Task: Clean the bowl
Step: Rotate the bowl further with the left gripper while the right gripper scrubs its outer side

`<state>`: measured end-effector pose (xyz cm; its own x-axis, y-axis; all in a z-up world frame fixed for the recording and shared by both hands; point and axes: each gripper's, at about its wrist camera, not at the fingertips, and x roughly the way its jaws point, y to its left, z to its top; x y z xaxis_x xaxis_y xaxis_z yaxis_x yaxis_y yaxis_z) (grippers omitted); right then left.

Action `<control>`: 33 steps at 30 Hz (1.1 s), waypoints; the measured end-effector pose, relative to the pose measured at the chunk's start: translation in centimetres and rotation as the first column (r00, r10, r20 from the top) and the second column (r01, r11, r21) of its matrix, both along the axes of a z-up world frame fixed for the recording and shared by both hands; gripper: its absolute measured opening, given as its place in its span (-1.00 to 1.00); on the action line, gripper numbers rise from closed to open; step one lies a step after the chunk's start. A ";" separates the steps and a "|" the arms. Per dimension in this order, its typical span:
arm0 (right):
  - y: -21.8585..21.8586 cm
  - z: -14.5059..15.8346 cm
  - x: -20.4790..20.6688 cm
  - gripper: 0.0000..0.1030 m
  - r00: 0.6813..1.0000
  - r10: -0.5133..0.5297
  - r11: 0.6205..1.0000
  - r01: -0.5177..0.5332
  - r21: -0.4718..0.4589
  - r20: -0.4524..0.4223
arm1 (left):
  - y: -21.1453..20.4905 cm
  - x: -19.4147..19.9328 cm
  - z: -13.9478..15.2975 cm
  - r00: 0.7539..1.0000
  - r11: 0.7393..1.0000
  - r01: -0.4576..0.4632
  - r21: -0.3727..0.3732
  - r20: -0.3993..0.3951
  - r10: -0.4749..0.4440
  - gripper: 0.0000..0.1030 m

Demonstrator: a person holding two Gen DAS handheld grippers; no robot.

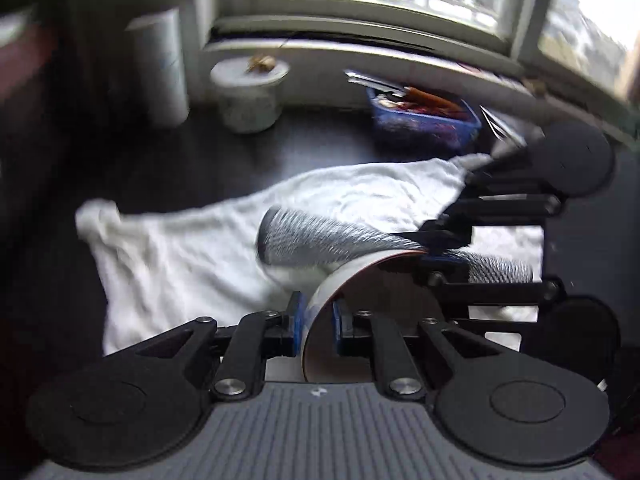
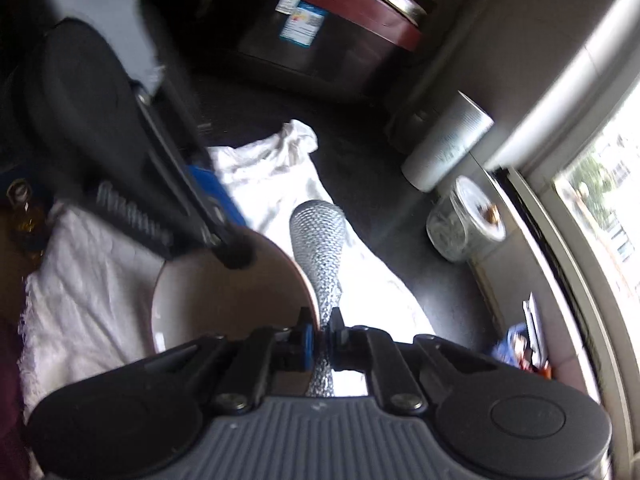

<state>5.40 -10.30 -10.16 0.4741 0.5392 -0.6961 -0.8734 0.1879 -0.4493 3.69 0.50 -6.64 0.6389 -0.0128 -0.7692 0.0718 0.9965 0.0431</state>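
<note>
A dark countertop [image 1: 192, 168] is seen spread with a white towel [image 1: 180, 248], which runs from 9 o'clock towards 2 o'clock in the left wrist view. Above the towel, near the middle of both views, the bowl [image 2: 224, 300] is held tipped on edge, its pale inside turned towards the right wrist camera. Its rim is pinched between the blue pads of the left gripper [image 1: 316, 320], which is closed on it at 6 o'clock in the left view. A silvery mesh scrubber [image 2: 318, 240] is clamped by its narrow end in the right gripper [image 2: 320, 338]; its rounded end is pointed to 12 o'clock in the right view, lying just outside the bowl's rim. At 11 o'clock in the left view a white roll [image 1: 160, 68] is stood, with a lidded glass jar [image 1: 250, 96] just beside it at 12 o'clock. A blue basket [image 1: 424, 120] of utensils is set at 1 o'clock under the window sill [image 1: 360, 52].
</note>
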 end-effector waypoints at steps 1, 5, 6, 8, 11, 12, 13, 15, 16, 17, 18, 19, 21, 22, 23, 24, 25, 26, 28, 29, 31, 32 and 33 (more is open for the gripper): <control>0.1 0.0 0.0 -0.84 1.000 0.006 1.000 -0.006 -0.004 0.002 | -0.2 -0.1 0.0 1.000 1.000 0.003 0.013 0.004 -0.003 -0.76; -0.2 0.0 0.1 -0.83 1.000 -0.013 1.000 0.013 0.018 -0.013 | -0.1 -0.4 -0.1 0.999 0.999 -0.032 0.003 0.015 0.032 -0.77; -0.2 -0.1 0.1 -0.83 1.000 -0.019 1.000 0.019 0.023 -0.016 | 0.4 -0.6 -0.2 0.998 0.998 -0.063 -0.026 0.010 0.063 -0.77; -0.3 -0.3 0.2 -0.83 0.999 -0.044 0.998 0.045 0.036 -0.029 | 1.8 -0.5 -0.4 0.992 0.986 -0.125 -0.109 -0.006 0.125 -0.76; -0.5 -0.4 0.2 -0.82 0.996 -0.076 0.995 0.079 0.057 -0.048 | 4.0 -0.6 -0.9 0.974 0.944 -0.226 -0.241 -0.051 0.220 -0.76; -0.7 -0.5 0.2 -0.81 0.995 -0.086 0.994 0.089 0.062 -0.055 | 4.6 -0.7 -1.2 0.968 0.927 -0.250 -0.279 -0.066 0.242 -0.76; -0.7 -0.6 0.2 -0.79 0.994 -0.090 0.993 0.094 0.064 -0.059 | 5.2 -0.8 -1.4 0.962 0.909 -0.274 -0.315 -0.082 0.262 -0.76; -0.8 -0.7 0.3 -0.78 0.993 -0.098 0.993 0.102 0.067 -0.066 | 6.1 -1.1 -1.9 0.949 0.872 -0.316 -0.374 -0.108 0.297 -0.76; -0.9 -0.8 0.3 -0.77 0.992 -0.102 0.992 0.107 0.070 -0.069 | 6.4 -1.2 -2.1 0.943 0.858 -0.331 -0.392 -0.116 0.311 -0.76; -0.9 -0.8 0.3 -0.76 0.992 -0.107 0.991 0.112 0.072 -0.072 | 6.9 -1.3 -2.4 0.933 0.830 -0.360 -0.427 -0.135 0.335 -0.75; -1.0 -0.9 0.3 -0.76 0.991 -0.110 0.991 0.115 0.073 -0.073 | 7.3 -1.5 -2.7 0.923 0.804 -0.382 -0.455 -0.151 0.353 -0.75; -1.0 -0.9 0.3 -0.76 0.991 -0.114 0.990 0.119 0.076 -0.072 | 7.6 -1.6 -3.0 0.915 0.782 -0.401 -0.478 -0.165 0.369 -0.75; -1.2 -1.1 0.3 -0.75 0.989 -0.126 0.987 0.133 0.087 -0.079 | 8.6 -2.1 -4.0 0.886 0.700 -0.459 -0.548 -0.217 0.410 -0.74; -1.3 -1.1 0.3 -0.74 0.988 -0.131 0.986 0.139 0.093 -0.084 | 9.0 -2.4 -4.4 0.872 0.659 -0.481 -0.579 -0.239 0.427 -0.74; -1.3 -1.2 0.4 -0.74 0.987 -0.135 0.985 0.144 0.096 -0.089 | 9.4 -2.7 -4.8 0.858 0.616 -0.502 -0.607 -0.261 0.442 -0.72; -1.3 -1.2 0.4 -0.73 0.986 -0.138 0.984 0.147 0.097 -0.093 | 9.8 -3.0 -5.3 0.843 0.570 -0.522 -0.635 -0.284 0.456 -0.71; -1.4 -1.3 0.4 -0.72 0.985 -0.142 0.983 0.152 0.098 -0.098 | 10.2 -3.4 -5.9 0.825 0.514 -0.545 -0.662 -0.314 0.471 -0.69; -1.4 -1.4 0.3 -0.71 0.984 -0.146 0.983 0.156 0.100 -0.102 | 10.5 -3.7 -6.5 0.809 0.463 -0.563 -0.685 -0.342 0.477 -0.68; -1.5 -1.4 0.2 -0.69 0.982 -0.155 0.981 0.166 0.102 -0.108 | 11.0 -4.3 -7.6 0.781 0.366 -0.590 -0.720 -0.393 0.486 -0.68; -1.6 -1.5 0.2 -0.68 0.981 -0.161 0.979 0.173 0.105 -0.111 | 11.1 -4.6 -8.2 0.768 0.321 -0.602 -0.732 -0.418 0.485 -0.68; -1.7 -1.6 0.3 -0.67 0.977 -0.172 0.976 0.186 0.110 -0.127 | 11.3 -5.2 -9.4 0.741 0.228 -0.621 -0.750 -0.468 0.481 -0.68; -1.8 -1.6 0.4 -0.66 0.974 -0.179 0.974 0.195 0.113 -0.142 | 11.3 -5.4 -9.8 0.733 0.199 -0.626 -0.754 -0.484 0.478 -0.68; -1.8 -1.6 0.5 -0.66 0.972 -0.181 0.974 0.198 0.114 -0.149 | 10.6 -4.9 -9.0 0.763 0.292 -0.606 -0.740 -0.438 0.474 -0.68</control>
